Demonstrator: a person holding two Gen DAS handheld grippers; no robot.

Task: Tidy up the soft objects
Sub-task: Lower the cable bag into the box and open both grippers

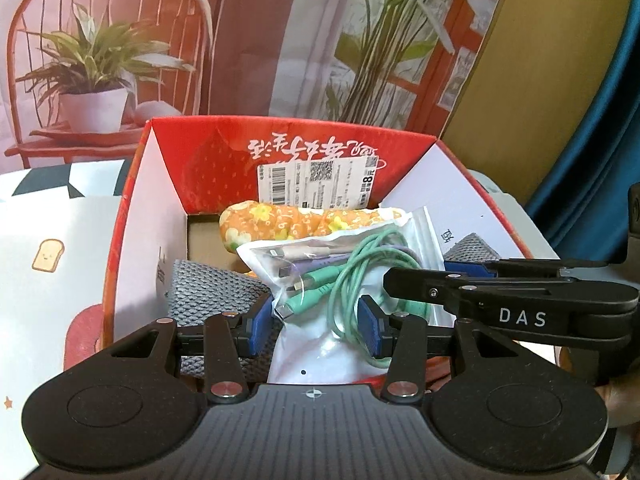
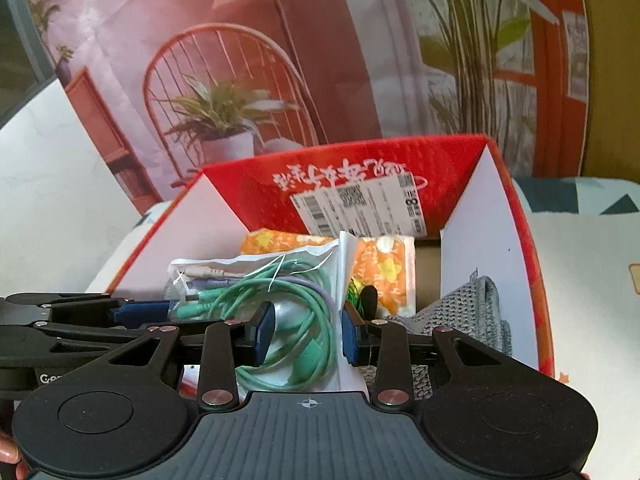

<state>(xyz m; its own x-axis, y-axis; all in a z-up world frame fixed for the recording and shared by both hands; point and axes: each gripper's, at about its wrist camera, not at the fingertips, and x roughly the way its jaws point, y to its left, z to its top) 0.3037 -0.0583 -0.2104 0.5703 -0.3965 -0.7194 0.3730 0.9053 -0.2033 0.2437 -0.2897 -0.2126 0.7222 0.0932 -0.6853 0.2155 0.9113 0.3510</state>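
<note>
Both tongs pinch a crinkly plastic bag (image 1: 320, 344) of coiled cables.

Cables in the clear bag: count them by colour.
2: a green cable coiled in front and a purple cable behind it, inside the clear bag. More may be hidden.

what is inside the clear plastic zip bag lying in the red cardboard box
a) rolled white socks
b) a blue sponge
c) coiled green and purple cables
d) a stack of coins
c: the clear plastic zip bag in the red cardboard box shows coiled green and purple cables with plugs through its film, resting on an orange floral fabric pouch.
</note>
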